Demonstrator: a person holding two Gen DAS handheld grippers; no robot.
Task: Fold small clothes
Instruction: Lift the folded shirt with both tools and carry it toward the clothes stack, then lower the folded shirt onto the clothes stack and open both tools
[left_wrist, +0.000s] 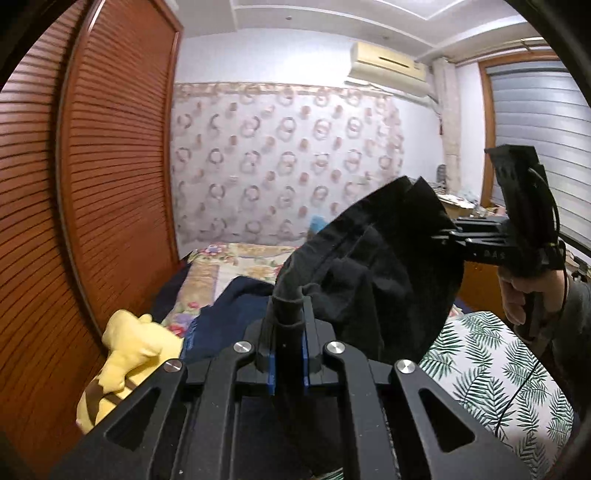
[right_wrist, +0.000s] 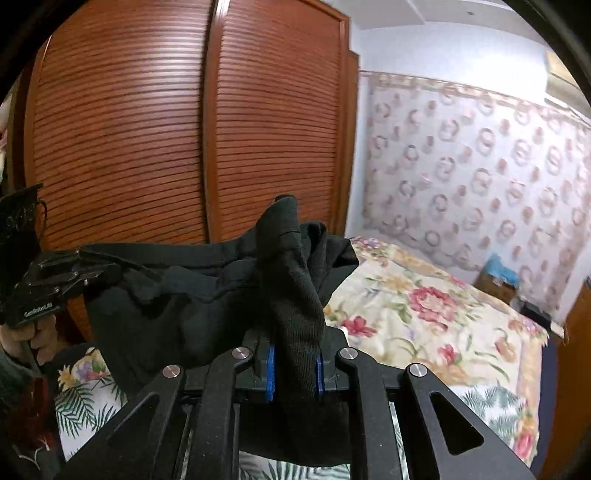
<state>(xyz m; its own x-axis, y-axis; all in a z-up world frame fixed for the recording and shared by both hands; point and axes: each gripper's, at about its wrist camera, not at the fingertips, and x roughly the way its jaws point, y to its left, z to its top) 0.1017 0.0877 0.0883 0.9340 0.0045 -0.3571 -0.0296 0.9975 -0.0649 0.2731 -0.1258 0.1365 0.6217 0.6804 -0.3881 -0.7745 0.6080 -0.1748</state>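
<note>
Right now you hold the black garment (left_wrist: 373, 266) up in the air between both tools, clear of the bed (right_wrist: 424, 302) below it. Nearest to you, the left tongs (left_wrist: 288, 328) are clamped on a bunched, rolled bit of its edge, and the right tongs (right_wrist: 295, 362) are pinched shut on another gathered corner, with cloth spilling over the blue pads (right_wrist: 271, 369). Between the two grips the fabric sags in a loose swag, which suggests it is light, soft knit with no stiffness of its own: it will go wherever gravity takes it and will not hold a crease until you press it down. It looks grippy rather than slick, so slipping seems a small risk; stretching is the likelier trouble if you pull the tongs apart hard. Your holds are on thick wads, so the edge is not straight. Judge it better to lay it flat and retake it at single-layer corners along one hem. Below lies a leaf-print pillow (left_wrist: 491, 376) at the bed's near edge, a yellow plush toy (left_wrist: 125, 354) by its left side, then the floral bedspread reaching to the far wall.
</note>
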